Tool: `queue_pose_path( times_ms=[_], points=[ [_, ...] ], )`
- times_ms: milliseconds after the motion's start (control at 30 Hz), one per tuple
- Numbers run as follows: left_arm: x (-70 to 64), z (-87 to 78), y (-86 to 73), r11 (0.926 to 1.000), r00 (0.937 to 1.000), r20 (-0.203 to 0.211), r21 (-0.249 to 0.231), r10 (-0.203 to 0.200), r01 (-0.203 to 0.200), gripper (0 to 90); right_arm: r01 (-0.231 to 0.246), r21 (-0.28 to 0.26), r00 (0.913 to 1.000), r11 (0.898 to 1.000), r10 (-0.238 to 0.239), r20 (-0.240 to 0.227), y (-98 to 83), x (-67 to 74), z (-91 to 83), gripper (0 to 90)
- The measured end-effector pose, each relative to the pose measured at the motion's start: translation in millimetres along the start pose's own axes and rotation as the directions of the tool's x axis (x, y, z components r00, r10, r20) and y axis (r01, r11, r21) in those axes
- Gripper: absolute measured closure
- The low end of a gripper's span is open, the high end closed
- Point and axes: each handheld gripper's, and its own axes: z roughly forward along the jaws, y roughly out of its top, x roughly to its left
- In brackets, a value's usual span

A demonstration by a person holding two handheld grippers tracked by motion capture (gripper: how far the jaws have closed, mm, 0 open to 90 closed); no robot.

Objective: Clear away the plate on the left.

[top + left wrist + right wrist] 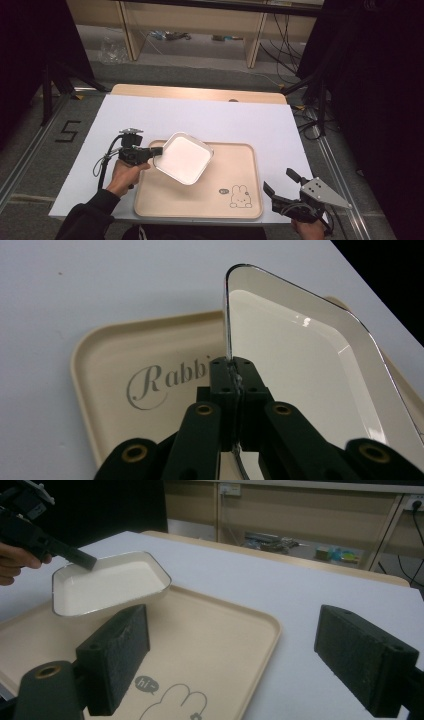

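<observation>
High view: left gripper [154,150] clamped on the left rim of a shallow white square dish with a metal edge [184,158], held tilted above the left part of a beige rectangular plastic tray with a rabbit drawing [248,206]. Tray flat on a white sheet over the table [200,115]. Right gripper [281,187] at the near right corner, wide open, empty, clear of the tray.

Left gripper view: jaws pinched shut on the dish rim — edge-on here, with "Rabbi" lettering on the tray floor beneath, unreadable from above.

Right gripper view: pads well apart, nothing between; dish seen lifted off the tray, far left.

Likely step — lifting or placing the dish; next move probably calls for levelling it before lowering.
</observation>
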Motion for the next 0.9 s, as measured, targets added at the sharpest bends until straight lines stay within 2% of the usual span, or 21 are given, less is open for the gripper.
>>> queue_pose_path(
  times_ms=[133,300,400,567,667,700,733,833,900],
  points=[
    [-7.5,5.7,-5.2,0.9995,0.9996,0.011,0.016,0.026,-0.026,88.3,0.001,0.001,1.0000,1.000,-0.001,0.000,0.0,0.0,0.0,15.2],
    [-18.7,16.0,-13.8,0.9973,0.9985,0.033,0.058,0.043,-0.045,88.3,0.003,0.007,1.0000,1.000,-0.003,-0.004,0.2,-0.2,-0.5,15.2],
    [-24.2,20.3,-18.1,0.9932,0.9966,0.046,0.091,0.069,-0.073,88.3,0.000,0.013,1.0000,1.000,0.001,-0.008,0.2,0.1,-0.9,15.2],
    [-38.4,27.4,-25.7,0.9903,0.9941,0.070,0.107,0.082,-0.090,88.3,0.001,0.012,1.0000,1.000,-0.001,-0.009,0.2,0.0,-0.9,15.2],
    [-42.9,28.8,-27.8,0.9881,0.9929,0.073,0.115,0.094,-0.102,88.3,0.001,0.012,0.9999,1.000,-0.001,-0.010,0.2,0.1,-0.9,15.2],
    [-45.2,29.4,-28.9,0.9883,0.9925,0.077,0.112,0.094,-0.103,88.3,-0.024,0.019,0.9994,1.000,0.025,-0.022,0.0,2.0,-0.9,15.2],
    [-45.4,29.6,-29.3,0.9883,0.9923,0.082,0.113,0.093,-0.102,88.2,0.000,0.002,0.9999,1.000,0.000,-0.010,0.0,0.4,-0.5,15.2],
    [-46.4,30.5,-31.0,0.9879,0.9921,0.084,0.116,0.094,-0.103,88.2,0.000,0.002,1.0000,1.000,0.000,-0.010,0.0,0.3,-0.4,15.2],
    [-46.4,32.0,-32.8,0.9827,0.9902,0.073,0.134,0.119,-0.128,88.2,0.000,0.015,0.9999,1.000,0.000,-0.011,0.2,0.4,-0.8,15.2]
  ],
)
